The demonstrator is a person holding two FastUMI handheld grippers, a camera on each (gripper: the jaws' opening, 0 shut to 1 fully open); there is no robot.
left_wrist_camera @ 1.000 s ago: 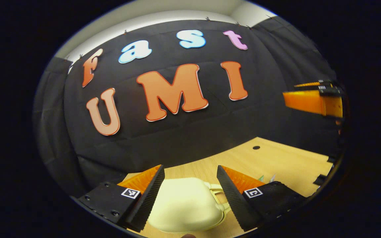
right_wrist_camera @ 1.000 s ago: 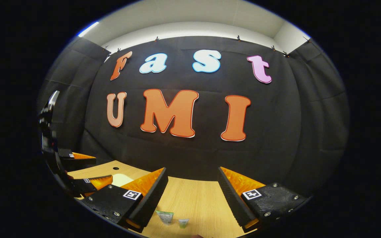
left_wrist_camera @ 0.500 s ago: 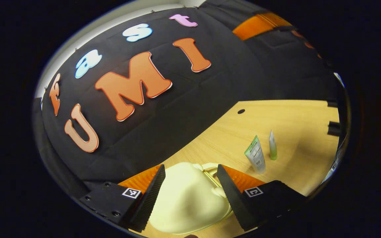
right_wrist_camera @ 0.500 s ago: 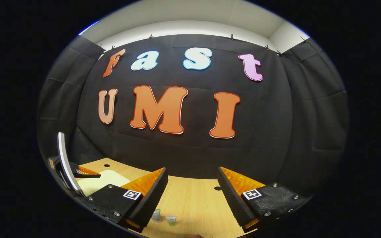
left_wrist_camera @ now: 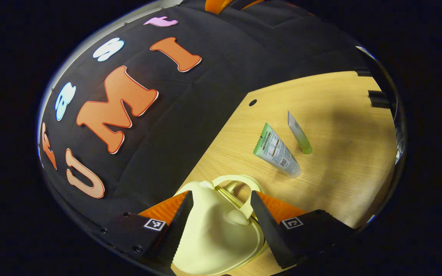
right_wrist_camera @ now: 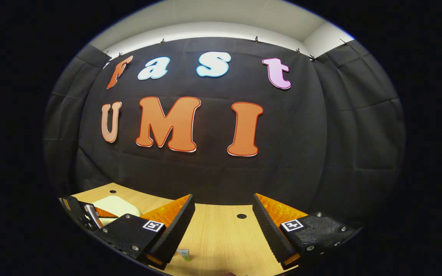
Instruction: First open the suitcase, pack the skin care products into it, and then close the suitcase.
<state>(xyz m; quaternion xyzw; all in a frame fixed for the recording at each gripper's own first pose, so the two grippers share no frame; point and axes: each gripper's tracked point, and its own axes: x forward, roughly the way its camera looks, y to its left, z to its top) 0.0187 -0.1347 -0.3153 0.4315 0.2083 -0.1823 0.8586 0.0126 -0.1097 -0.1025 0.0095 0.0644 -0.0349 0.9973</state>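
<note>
Black cloth hangs behind a pale wooden counter [left_wrist_camera: 332, 115] whose back edge meets the drape, with a small round hole [left_wrist_camera: 252, 102] near that edge. In the left gripper view, the left gripper [left_wrist_camera: 220, 226] stands with its jaws spread wide on either side of a cream suitcase [left_wrist_camera: 213, 237], a small rounded shell lying closed on the counter close to the back edge; its looped handle [left_wrist_camera: 237, 184] points away from the camera toward the counter's middle. Whether the fingers actually touch the shell is hard to judge from this angle, though they appear to sit just beside it without pressing. Farther out on the counter, well apart from the suitcase, lie two skin care products side by side: a green tube [left_wrist_camera: 277, 152] with a printed label, and just beside it a slimmer clear tube [left_wrist_camera: 299, 132] with a green cap end. Neither touches the other. In the right gripper view, the right gripper [right_wrist_camera: 223, 230] hovers above the counter [right_wrist_camera: 221, 234] with its jaws apart and nothing between them; the tip of one tube [right_wrist_camera: 183, 254] peeks out at the bottom beside its left finger. Toward the left edge of that view the suitcase [right_wrist_camera: 115, 205] shows as a cream patch, with the left gripper [right_wrist_camera: 88, 214] over it.
</note>
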